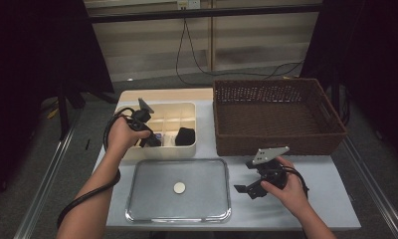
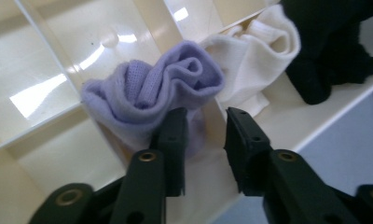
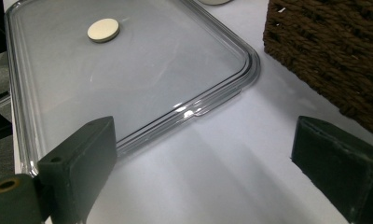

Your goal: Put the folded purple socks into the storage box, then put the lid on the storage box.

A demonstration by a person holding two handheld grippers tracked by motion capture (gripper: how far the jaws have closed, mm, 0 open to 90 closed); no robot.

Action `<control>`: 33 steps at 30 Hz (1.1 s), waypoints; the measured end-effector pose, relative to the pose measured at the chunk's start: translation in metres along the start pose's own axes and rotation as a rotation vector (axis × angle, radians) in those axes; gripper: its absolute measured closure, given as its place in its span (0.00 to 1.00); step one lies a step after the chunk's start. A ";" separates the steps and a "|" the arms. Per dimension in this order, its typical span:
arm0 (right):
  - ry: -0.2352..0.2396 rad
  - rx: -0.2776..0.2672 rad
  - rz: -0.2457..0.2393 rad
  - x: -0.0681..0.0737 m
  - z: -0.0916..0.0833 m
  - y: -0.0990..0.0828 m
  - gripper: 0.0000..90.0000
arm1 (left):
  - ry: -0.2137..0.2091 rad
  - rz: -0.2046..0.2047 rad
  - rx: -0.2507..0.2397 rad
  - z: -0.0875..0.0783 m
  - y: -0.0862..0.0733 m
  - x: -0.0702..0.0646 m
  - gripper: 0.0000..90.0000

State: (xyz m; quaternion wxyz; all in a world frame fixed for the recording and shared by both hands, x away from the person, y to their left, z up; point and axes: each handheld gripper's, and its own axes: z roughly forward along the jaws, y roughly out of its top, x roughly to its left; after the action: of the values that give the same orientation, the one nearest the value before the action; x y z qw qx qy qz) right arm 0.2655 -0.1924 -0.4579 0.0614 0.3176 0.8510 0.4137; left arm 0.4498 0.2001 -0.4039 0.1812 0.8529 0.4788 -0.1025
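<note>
A cream divided box (image 1: 187,107) stands at the table's back left. My left gripper (image 1: 151,141) reaches into its front left part. In the left gripper view a crumpled purple sock (image 2: 147,88) lies in a compartment just ahead of my left gripper (image 2: 205,114). Its jaws stand a little apart with nothing between them, and the left jaw rests against the sock's lower edge. A white sock (image 2: 254,51) lies beside the purple one, and a black sock (image 2: 329,51) (image 1: 185,136) is farther right. My right gripper (image 1: 244,190) (image 3: 205,130) hovers open and empty over the table.
A clear plastic lid (image 1: 147,199) (image 3: 128,70) with a round cream disc (image 1: 179,187) (image 3: 103,29) lies at the front centre. A dark wicker basket (image 1: 276,114) (image 3: 334,51) stands at the back right. Cables hang behind the table.
</note>
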 end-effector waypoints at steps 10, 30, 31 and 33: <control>0.003 0.013 -0.005 0.002 0.003 0.003 0.07 | -0.055 0.001 -0.076 -0.022 -0.014 -0.002 0.53; 0.011 0.040 -0.009 0.005 0.007 0.011 0.07 | -0.116 0.087 -0.120 -0.043 -0.052 -0.013 0.28; 0.012 0.043 -0.012 0.005 0.008 0.011 0.07 | -0.116 0.076 -0.118 -0.043 -0.053 -0.014 0.28; 0.015 0.046 -0.010 0.005 0.008 0.011 0.07 | -0.114 0.090 -0.116 -0.043 -0.056 -0.013 0.27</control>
State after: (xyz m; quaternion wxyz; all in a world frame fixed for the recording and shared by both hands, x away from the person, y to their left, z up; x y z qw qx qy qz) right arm 0.2698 -0.1790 -0.4537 0.0498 0.3114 0.8622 0.3963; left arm 0.3948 0.2340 -0.3719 0.2614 0.8544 0.4341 -0.1149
